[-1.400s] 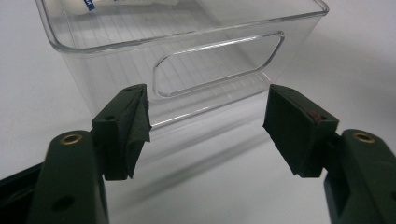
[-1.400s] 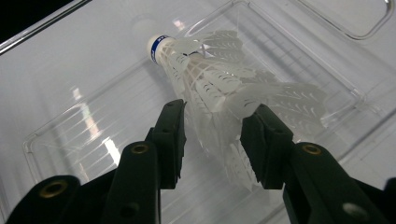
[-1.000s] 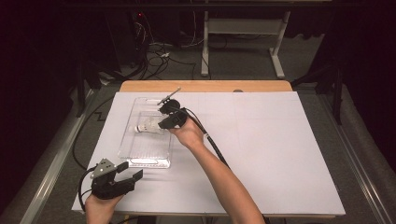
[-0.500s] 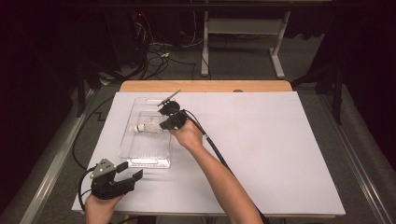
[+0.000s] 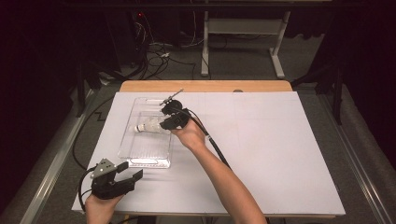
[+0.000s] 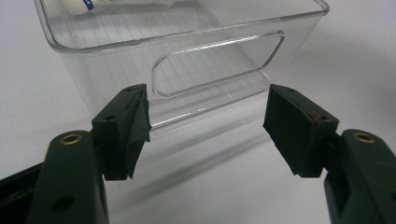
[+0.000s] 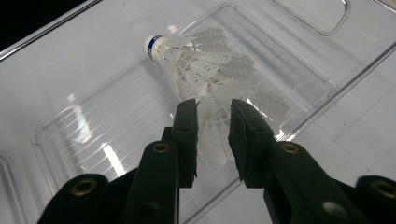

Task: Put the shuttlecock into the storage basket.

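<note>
The right gripper reaches over the clear plastic bin; its jaws, just eased apart to a narrow gap, straddle the feather skirt of the white shuttlecock, seemingly no longer pinching it. The shuttlecock lies inside the bin, cork toward the far wall. The left gripper hangs wide open and empty before the bin's handle cutout, on the white table sheet.

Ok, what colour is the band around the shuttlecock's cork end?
Blue, around the white cork of the shuttlecock; it shows best in the right gripper view.
</note>
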Demonstrator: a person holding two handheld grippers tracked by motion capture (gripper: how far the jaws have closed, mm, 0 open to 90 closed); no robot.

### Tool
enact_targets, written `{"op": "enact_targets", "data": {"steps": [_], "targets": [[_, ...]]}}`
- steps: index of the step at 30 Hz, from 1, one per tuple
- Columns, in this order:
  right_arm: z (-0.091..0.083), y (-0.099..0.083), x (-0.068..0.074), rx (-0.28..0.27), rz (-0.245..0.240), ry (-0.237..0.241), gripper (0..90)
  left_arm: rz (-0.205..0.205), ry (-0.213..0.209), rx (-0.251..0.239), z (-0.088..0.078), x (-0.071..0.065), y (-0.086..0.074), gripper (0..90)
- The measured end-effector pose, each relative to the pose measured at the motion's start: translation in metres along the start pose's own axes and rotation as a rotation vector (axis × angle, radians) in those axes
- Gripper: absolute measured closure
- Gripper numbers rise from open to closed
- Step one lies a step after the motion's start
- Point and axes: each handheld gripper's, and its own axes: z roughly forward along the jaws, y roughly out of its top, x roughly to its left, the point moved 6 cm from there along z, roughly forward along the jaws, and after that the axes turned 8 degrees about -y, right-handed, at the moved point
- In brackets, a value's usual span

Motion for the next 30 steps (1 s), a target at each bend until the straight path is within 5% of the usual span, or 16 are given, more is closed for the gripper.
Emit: {"op": "enact_targets", "data": {"steps": [30], "targets": [[-0.026, -0.009, -0.017, -0.072, 0.027, 0.004, 66.9, 0.0, 0.003, 0.004, 0.001, 0.0, 0.0, 32.2]]}}
